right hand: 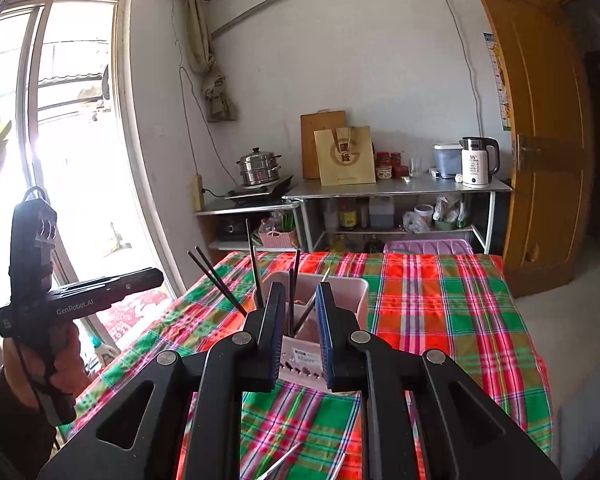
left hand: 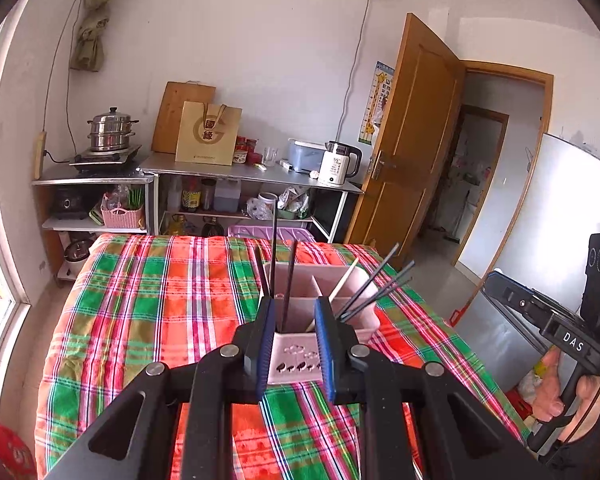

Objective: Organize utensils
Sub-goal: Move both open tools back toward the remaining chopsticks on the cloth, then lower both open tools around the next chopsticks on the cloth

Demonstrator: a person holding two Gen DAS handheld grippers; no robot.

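A pink divided utensil holder (left hand: 300, 356) stands on the plaid tablecloth (left hand: 152, 292); it also shows in the right wrist view (right hand: 352, 292). Several black chopsticks (left hand: 374, 284) and a pale wooden one (left hand: 342, 282) stand in it, leaning outward. My left gripper (left hand: 295, 344) is open and empty, just in front of the holder. My right gripper (right hand: 300, 340) is open and empty, also just before the holder, with black chopsticks (right hand: 220, 282) beyond it. A metal utensil (right hand: 278, 462) lies on the cloth under my right gripper.
Steel shelving (left hand: 236, 174) stands behind the table with a steamer pot (left hand: 110, 130), paper bag (left hand: 208, 134), kettle (left hand: 338, 164) and jars. A purple stool (left hand: 270, 234) sits at the table's far edge. A wooden door (left hand: 412, 140) is open at right. A window (right hand: 68, 140) is at left.
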